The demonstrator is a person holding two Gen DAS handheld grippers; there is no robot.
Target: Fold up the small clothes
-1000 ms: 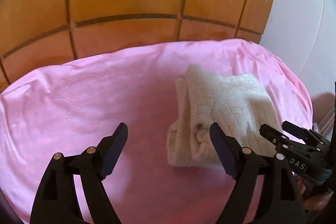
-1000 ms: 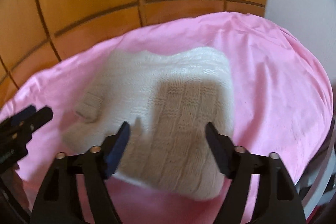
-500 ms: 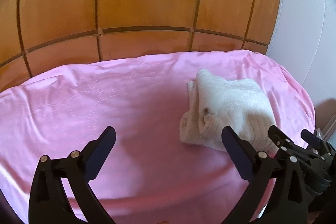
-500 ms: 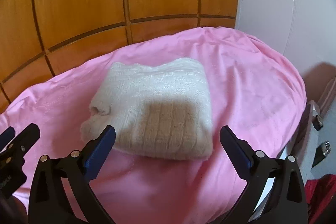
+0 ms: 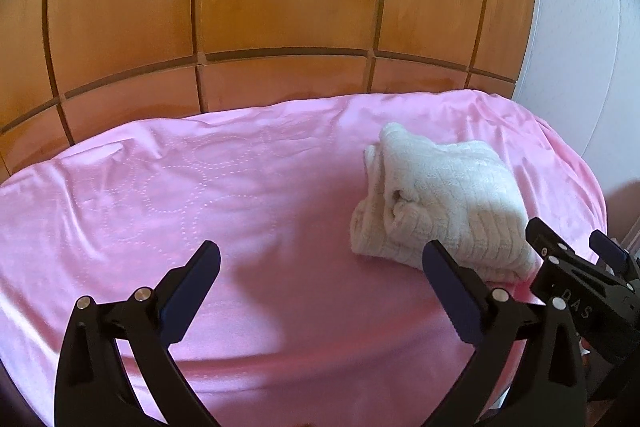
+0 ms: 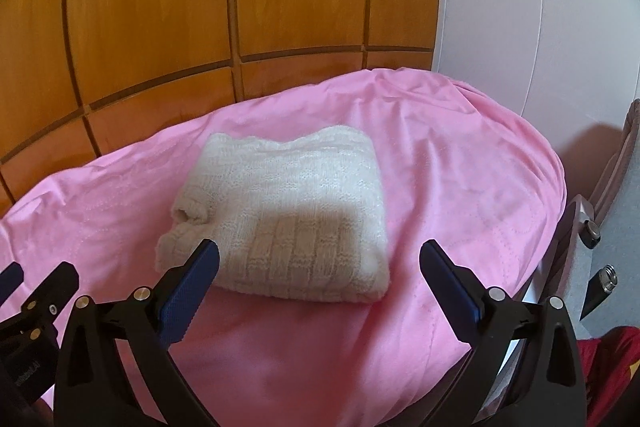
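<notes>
A cream knitted garment [image 5: 440,203] lies folded into a thick rectangle on the pink sheet [image 5: 200,195], on its right part. In the right wrist view the garment [image 6: 296,215] sits just ahead of my right gripper [image 6: 320,263], which is open and empty. My left gripper [image 5: 320,267] is open and empty above bare sheet, with the garment ahead and to its right. The right gripper also shows at the right edge of the left wrist view [image 5: 572,251]. The left gripper shows at the left edge of the right wrist view [image 6: 40,287].
A wooden panelled wall [image 5: 280,7] runs behind the pink sheet. A white wall [image 6: 520,7] stands at the right. Metal-tipped legs [image 6: 600,283] and a red cloth [image 6: 612,367] lie past the sheet's right edge.
Both grippers have pulled back and up from the folded garment, and their jaws have opened wider. The garment stays folded on the sheet.
</notes>
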